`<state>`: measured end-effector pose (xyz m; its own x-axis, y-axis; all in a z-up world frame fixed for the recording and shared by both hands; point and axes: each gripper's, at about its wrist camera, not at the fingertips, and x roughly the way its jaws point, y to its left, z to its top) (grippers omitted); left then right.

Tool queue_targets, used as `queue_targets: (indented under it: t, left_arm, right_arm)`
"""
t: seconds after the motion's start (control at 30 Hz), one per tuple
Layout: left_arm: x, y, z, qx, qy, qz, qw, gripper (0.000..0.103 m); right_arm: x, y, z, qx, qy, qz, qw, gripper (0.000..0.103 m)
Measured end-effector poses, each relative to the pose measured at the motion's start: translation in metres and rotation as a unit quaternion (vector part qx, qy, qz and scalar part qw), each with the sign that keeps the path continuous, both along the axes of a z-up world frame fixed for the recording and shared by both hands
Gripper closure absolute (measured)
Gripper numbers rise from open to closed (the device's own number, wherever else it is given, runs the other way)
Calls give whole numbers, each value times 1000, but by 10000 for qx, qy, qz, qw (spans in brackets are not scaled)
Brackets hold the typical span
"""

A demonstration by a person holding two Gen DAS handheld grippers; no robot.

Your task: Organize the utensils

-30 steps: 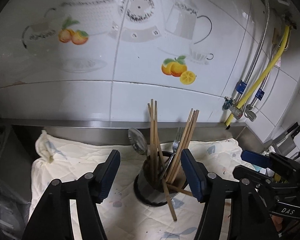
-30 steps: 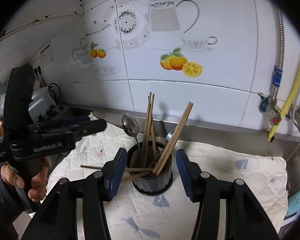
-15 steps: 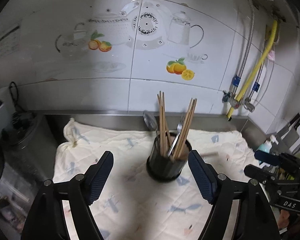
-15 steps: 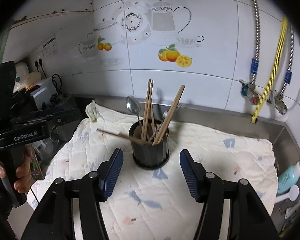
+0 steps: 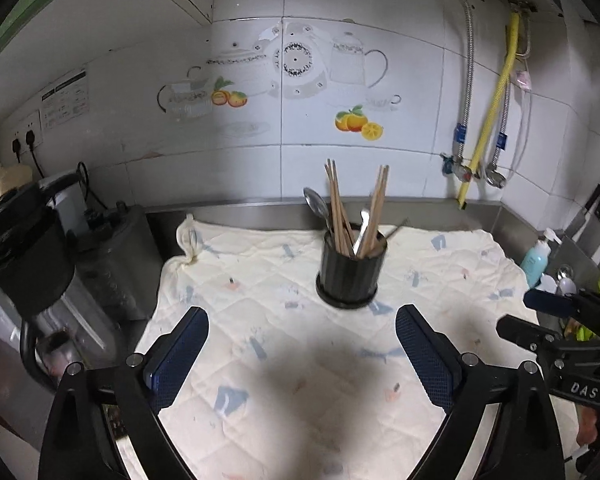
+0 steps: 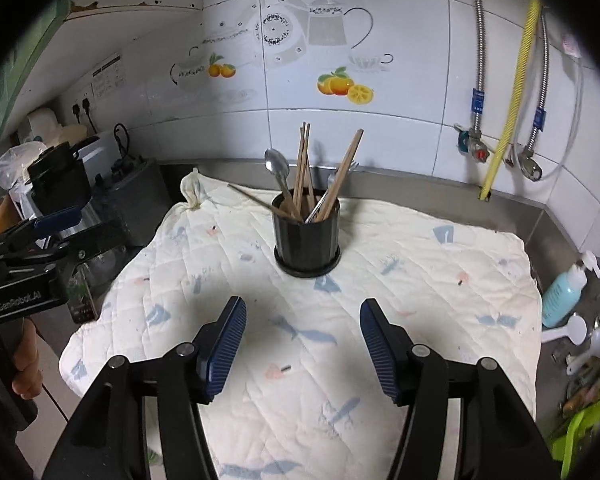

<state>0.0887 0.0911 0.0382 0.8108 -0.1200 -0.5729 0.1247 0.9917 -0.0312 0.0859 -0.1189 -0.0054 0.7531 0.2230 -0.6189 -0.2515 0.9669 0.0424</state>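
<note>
One black cup (image 6: 306, 236) stands on the white cloth (image 6: 420, 280), holding one spoon (image 6: 277, 166) and many chopsticks (image 6: 303, 160). The left gripper (image 5: 302, 344) is opening wide, empty. The right gripper (image 6: 302, 344) is open, empty. Only the right view shows one chopstick leaning sideways.

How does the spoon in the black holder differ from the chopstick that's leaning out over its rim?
The spoon is shiny metal with a rounded bowl on top; the leaning chopstick is a thin, straight wooden stick. The spoon stands nearly upright among the other utensils, while the chopstick lies at a low slant, its far end sticking out past the rim toward the left of the right wrist view. Both have their lower ends inside the black holder.
</note>
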Motion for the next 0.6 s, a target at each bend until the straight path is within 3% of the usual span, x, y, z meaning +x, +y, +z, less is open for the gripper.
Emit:
queue_targets:
  t: [0.23,0.6]
  left_arm:
    - [-40,7,-22,3,184,216,9996,1]
    - [-55,13,-47,-164,455,320,9983,1]
  right_arm:
    - [-23,4,-14,-104,36,-91,9999,38]
    - [-42,-3,-38,-19,280,-180,9994,38]
